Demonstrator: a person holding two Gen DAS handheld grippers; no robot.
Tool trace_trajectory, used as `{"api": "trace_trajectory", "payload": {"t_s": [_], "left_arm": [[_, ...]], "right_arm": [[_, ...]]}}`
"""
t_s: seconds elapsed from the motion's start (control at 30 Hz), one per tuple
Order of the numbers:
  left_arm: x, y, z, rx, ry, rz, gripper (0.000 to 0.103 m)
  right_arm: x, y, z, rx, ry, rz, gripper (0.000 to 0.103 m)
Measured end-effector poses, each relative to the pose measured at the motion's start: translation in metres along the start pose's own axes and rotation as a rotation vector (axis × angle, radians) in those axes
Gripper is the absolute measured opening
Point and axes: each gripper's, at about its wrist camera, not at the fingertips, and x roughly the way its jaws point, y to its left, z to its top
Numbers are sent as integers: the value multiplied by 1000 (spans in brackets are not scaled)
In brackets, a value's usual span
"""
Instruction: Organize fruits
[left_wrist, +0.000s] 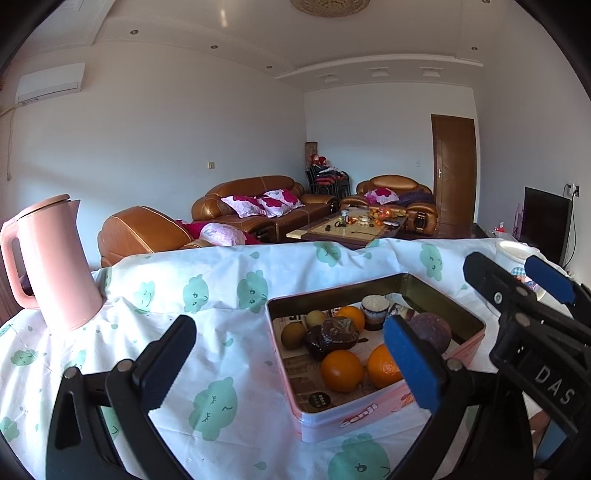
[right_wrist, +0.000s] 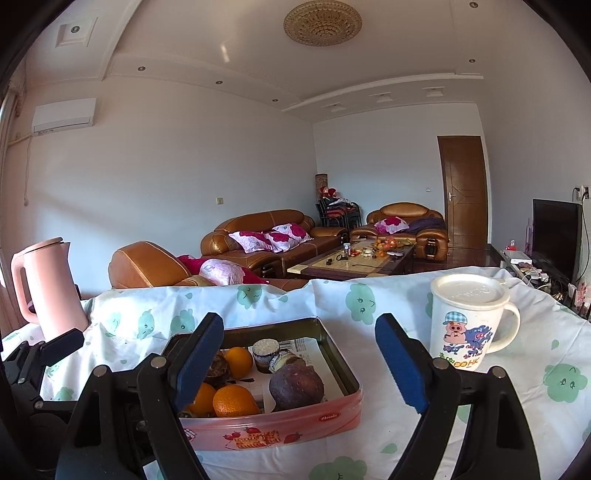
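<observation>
We hold both tools wide apart and empty: left tool (left_wrist: 291, 354), right tool (right_wrist: 299, 358). The fruits, oranges (right_wrist: 234, 400) among them, lie in the tin (right_wrist: 280, 424) on the table (left_wrist: 221, 354), between kettle (left_wrist: 55, 262) and mug (right_wrist: 469, 325)

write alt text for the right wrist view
Open right tongs hover empty over a pink tin holding oranges, a dark purple fruit and small jars, on a cloud-print cloth. A lidded cartoon mug stands right, a pink kettle left.
</observation>
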Motion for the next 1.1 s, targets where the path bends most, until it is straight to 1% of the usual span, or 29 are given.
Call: {"api": "trace_trajectory", "payload": {"t_s": [0.23,1.1], "left_arm": [[0,0,-1,0,3,3,103],[-3,3,-1,-4,7,15,103]], "right_arm": [[-3,-5,0,16,2,-11,86],[-4,-3,1,9,-6,-16,86]]}}
